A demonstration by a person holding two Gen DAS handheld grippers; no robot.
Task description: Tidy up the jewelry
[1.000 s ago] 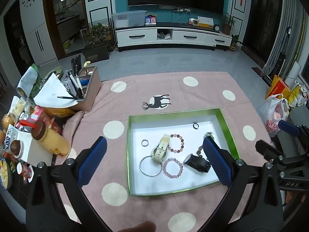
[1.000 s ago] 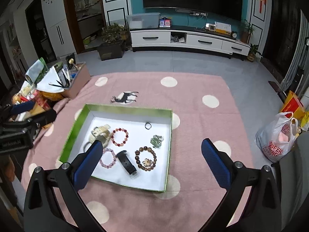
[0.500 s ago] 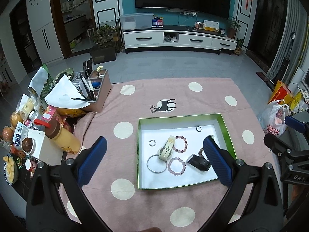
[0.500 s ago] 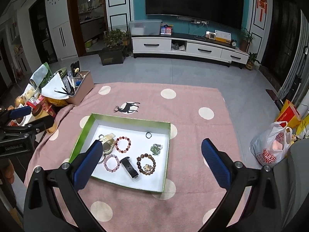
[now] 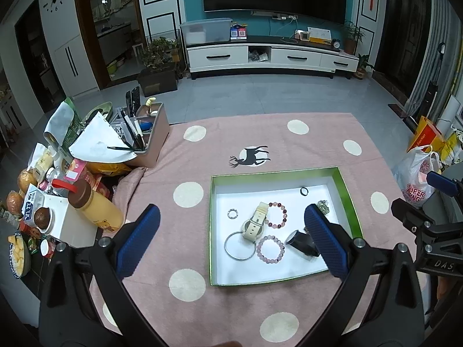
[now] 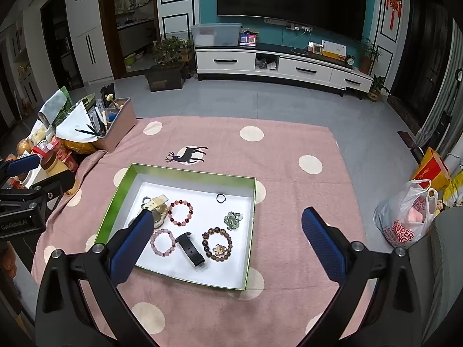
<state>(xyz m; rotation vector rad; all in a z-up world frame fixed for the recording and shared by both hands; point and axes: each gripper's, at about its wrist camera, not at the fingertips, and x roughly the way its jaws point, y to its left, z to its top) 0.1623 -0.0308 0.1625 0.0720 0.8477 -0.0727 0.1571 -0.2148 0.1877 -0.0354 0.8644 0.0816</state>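
Observation:
A green-rimmed white tray [image 5: 344, 196] [image 6: 121, 190] lies on a pink dotted cloth. In it lie a cream watch [image 5: 256, 222] [image 6: 154, 202], a dark red bead bracelet [image 5: 277, 214] [image 6: 181, 212], a pale pink bead bracelet [image 5: 270, 250] [image 6: 163, 243], a silver bangle [image 5: 238, 245], a small silver ring [image 5: 232, 213], a black ring [image 5: 303, 191] [image 6: 221, 198], a black watch [image 5: 301, 243] [image 6: 192, 250], a brown bead bracelet [image 6: 217, 244] and a green charm [image 6: 233, 219]. My left gripper [image 5: 231, 238] and right gripper [image 6: 225, 237] both hang open well above the tray, holding nothing.
A beige organiser box with pens [image 5: 144, 136] [image 6: 114, 124], a yellow bottle [image 5: 95, 205] and food packets crowd the table's left side. A plastic shopping bag [image 5: 416, 179] [image 6: 405, 217] sits at the right. Beyond the cloth lie grey floor and a white TV cabinet [image 6: 283, 63].
Both grippers have risen and pulled back from the tray, so it looks smaller and farther. The jewelry has not moved, and both jaws stay open.

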